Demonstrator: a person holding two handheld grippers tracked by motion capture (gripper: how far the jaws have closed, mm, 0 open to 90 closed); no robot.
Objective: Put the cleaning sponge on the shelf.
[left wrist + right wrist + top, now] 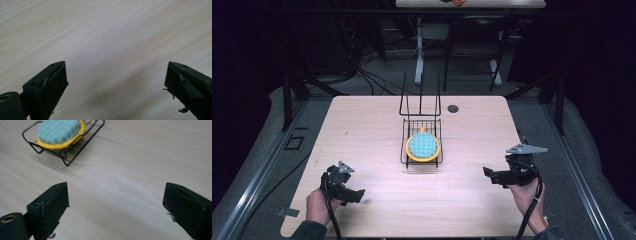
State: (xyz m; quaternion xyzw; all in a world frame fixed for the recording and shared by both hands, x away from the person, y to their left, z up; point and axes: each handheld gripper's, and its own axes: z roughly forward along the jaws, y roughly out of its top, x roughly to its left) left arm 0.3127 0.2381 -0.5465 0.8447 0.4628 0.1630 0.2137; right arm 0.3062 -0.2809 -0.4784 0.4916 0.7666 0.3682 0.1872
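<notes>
Scrub sponge (423,145), round, teal textured top w/ yellow-orange rim, sits flat in the low tray part of a black wire rack (405,148), approx mid-table. The rack has tall upright prongs at the far end, so prob a small dish/drying rack; sponge lying in it suggests a put-away or drain spot, pad side up. The wire floor keeps it off the wood. In the right gripper view the sponge (60,131) is top-left, rack (65,161) edge toward the cam, well apart from the jaws.

Right gripper (490,173) is near the table's right edge, held in the person's hand, pointing inward toward the rack. Jaws stand wide apart, nothing between them, bare wood below. Reads like a hand clear of the rack w/ nothing left to carry, though that's a judgement only.

Left gripper (358,195) is at front-left, low over the table (362,120), also spread wide w/ nothing between the jaws; its own view gives wood grain under the jaws. Looks parked out of the way, not engaged w/ the sponge.

A small dark round spot (453,108) on the far side of the tabletop is likely a cable hole, can't confirm.

Text/brands: none readable on the sponge, rack, grippers or table. No labels visible.
</notes>
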